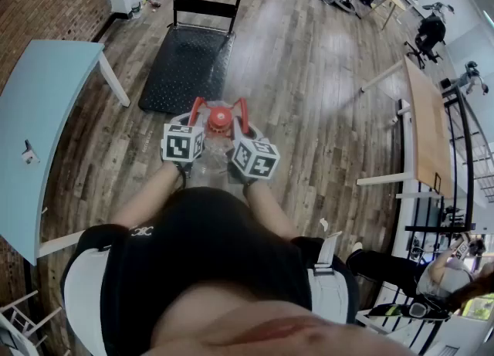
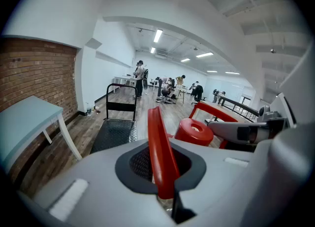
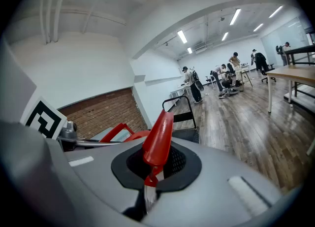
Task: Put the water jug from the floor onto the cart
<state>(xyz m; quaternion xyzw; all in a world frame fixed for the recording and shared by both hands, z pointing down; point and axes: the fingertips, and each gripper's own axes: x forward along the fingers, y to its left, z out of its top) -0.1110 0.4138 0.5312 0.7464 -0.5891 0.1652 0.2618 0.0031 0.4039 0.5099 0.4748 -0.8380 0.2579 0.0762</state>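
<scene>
Head view — left gripper (image 1: 193, 121), right gripper (image 1: 247, 129) clamped on handles (image 1: 241, 106) of water jug (image 1: 220, 119)

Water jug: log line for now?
left gripper shut on left handle; right gripper shut on right handle; water jug short of cart

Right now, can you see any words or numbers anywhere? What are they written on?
No words or numbers can be read in these pictures.
Left marker cube and right marker cube: black-and-white square patterns only, no letters.
White mark on the person's black shirt: too small to read.
Red cap of the water jug: no print shows.
</scene>
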